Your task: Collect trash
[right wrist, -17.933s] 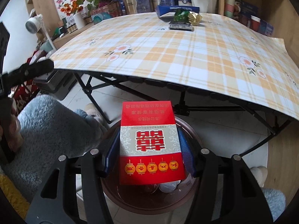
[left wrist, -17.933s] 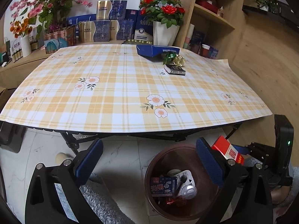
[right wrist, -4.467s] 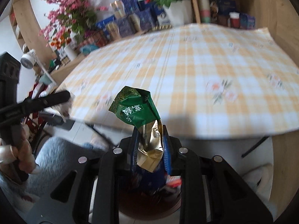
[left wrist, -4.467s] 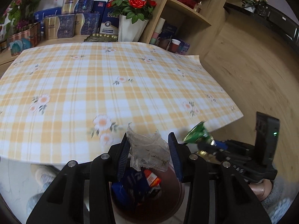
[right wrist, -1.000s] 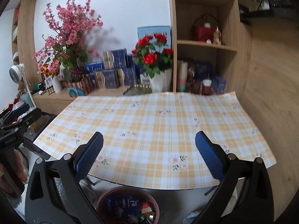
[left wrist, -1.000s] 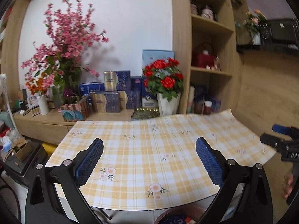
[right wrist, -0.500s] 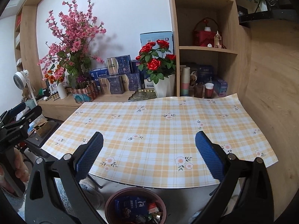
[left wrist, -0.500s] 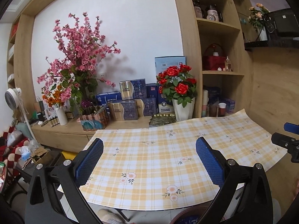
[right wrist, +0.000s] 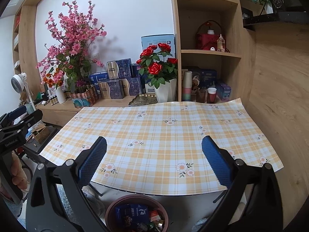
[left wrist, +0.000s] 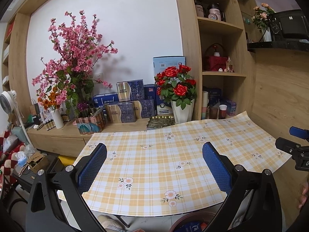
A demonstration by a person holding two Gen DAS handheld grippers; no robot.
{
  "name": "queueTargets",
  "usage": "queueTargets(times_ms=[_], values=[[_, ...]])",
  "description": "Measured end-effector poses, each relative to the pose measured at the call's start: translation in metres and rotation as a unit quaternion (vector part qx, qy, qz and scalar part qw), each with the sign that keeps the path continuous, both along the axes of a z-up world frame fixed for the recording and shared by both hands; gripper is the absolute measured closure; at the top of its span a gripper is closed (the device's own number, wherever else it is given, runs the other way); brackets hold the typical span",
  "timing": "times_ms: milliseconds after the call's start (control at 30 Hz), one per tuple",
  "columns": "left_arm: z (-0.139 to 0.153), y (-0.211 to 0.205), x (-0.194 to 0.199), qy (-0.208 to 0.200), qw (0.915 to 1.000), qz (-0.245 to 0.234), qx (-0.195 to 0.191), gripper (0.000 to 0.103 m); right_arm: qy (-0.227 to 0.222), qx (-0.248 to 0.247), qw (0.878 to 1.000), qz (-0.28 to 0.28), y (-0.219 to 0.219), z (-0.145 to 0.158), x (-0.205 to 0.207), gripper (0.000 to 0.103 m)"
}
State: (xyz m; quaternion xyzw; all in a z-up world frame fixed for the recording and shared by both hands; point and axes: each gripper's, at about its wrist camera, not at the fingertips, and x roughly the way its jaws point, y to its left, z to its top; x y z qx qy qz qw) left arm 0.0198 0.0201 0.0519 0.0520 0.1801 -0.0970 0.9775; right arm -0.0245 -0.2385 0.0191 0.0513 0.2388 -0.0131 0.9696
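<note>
The trash [right wrist: 138,217] sits in a round brown bin [right wrist: 115,203] on the floor, just below the near edge of the surface [right wrist: 164,135]. It is a loose heap — a blue carton with white print on top, a red-and-white packet beside it, and dark crumpled wrappers with glints of foil. In the left wrist view only the bin's rim and a scrap of blue show at the bottom edge.

The surface wears a glossy plaid cloth in yellow, orange and white, dotted with small flower prints; its far edge curls up in a wave.

The left gripper [left wrist: 154,166] has its jaws wide, holding nothing; the pads are blue with a fine knurled grid on black angular arms. The right gripper [right wrist: 154,162] is the same — jaws wide, nothing between them.

Behind stand red roses [right wrist: 157,61] in a faceted white vase, pink blossom branches [right wrist: 71,38] and wooden shelves [right wrist: 208,52].
</note>
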Motion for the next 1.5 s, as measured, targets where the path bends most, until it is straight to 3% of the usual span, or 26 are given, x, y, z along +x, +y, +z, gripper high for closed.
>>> queueTargets(times_ms=[633, 1500], values=[[-0.0002, 0.0019, 0.0054, 0.024, 0.9996, -0.004, -0.012, 0.006, 0.001, -0.002, 1.000, 0.002, 0.0006, -0.0008, 0.0001, 0.006], [-0.0016, 0.0046, 0.0091, 0.026, 0.9995, 0.010, -0.010, 0.006, 0.005, -0.006, 1.000, 0.001, 0.0000, -0.0031, 0.0023, 0.006]])
